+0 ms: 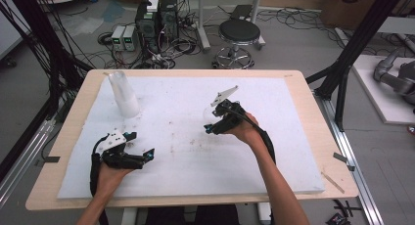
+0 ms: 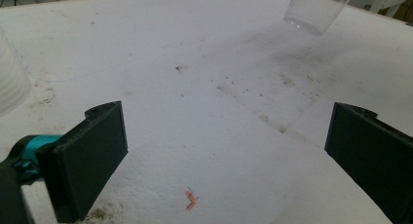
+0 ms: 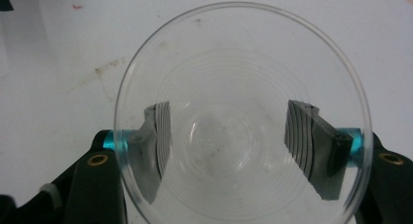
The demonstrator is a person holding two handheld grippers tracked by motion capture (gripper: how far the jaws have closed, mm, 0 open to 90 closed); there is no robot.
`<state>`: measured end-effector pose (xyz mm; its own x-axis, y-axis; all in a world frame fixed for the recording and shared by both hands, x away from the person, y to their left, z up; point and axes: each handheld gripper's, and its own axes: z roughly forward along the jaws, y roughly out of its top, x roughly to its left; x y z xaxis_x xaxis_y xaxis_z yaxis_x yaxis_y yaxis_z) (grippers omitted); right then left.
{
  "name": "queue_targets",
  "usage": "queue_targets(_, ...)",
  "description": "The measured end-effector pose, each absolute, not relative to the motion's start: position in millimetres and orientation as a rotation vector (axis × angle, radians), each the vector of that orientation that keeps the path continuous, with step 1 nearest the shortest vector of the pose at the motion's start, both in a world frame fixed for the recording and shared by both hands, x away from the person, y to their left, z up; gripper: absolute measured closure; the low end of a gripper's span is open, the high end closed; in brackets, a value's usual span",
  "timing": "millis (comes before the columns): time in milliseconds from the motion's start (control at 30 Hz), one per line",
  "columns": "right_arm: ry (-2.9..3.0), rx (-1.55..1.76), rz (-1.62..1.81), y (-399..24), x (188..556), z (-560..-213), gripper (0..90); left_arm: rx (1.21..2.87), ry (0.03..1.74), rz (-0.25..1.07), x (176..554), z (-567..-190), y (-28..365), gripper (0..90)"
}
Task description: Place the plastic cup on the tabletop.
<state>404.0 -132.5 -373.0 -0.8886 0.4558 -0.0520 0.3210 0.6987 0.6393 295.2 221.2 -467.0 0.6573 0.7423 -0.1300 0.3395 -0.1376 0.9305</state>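
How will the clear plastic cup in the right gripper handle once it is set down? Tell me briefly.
The clear cup looks thin-walled, so it is probably light and may flex or crack if the right gripper squeezes harder. Its smooth sides could slip between the pads. It looks empty, so on the white foam board a nudge would likely tip it, then roll it.

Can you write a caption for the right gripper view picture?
The right gripper holds a clear plastic cup above the white table cover.

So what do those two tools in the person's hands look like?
Each tool, left tool and right tool, is black with two flat black jaws, turquoise bits by the jaws, a light grey three-cornered plate on top and a black cable trailing down the bare forearm.
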Motion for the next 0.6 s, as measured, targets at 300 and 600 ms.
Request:
queue_targets(300,2.733,0.648,0.920,-120.5,409.1,-385.1,34.6,1.740,0.875,0.439,295.3,-467.0,221.1,1.7)
queue_targets(600,2.763,0.629,0.852,-107.4,410.6,-401.4,34.3,1.734,0.874,0.442,294.7,-467.1,221.2,1.7)
